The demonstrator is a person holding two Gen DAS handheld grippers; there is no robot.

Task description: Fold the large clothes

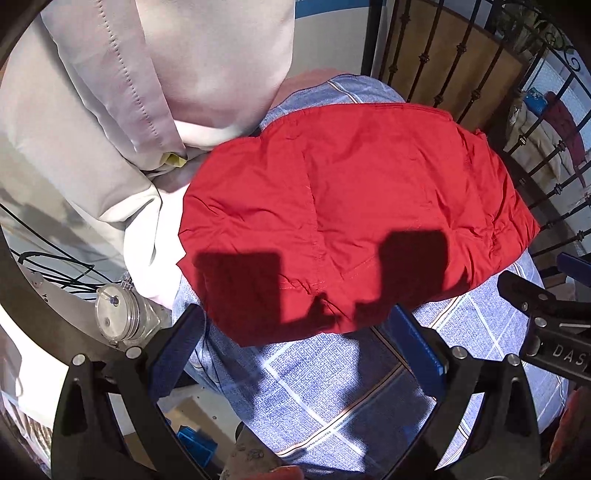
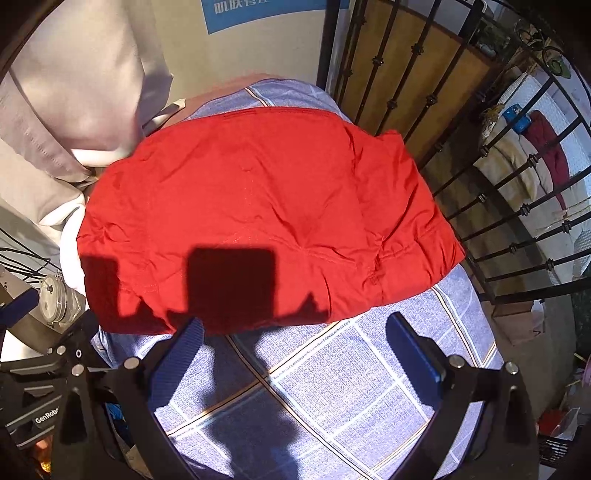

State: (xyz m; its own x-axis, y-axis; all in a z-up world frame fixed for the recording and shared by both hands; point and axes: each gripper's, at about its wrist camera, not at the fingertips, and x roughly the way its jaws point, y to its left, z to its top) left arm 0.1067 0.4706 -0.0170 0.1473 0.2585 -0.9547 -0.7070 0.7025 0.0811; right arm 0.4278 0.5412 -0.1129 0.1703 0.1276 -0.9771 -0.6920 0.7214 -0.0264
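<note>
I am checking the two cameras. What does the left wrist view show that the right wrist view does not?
Only the left wrist view shows a yellow scrap under the grey cloth. Only the right wrist view shows a blue sign with white characters on the wall. Both show the red garment lying on the blue checked cloth, the black railing, and each tool open.

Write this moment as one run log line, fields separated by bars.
left gripper open | right gripper open | red garment folded, flat on checked cloth | nothing held
</note>
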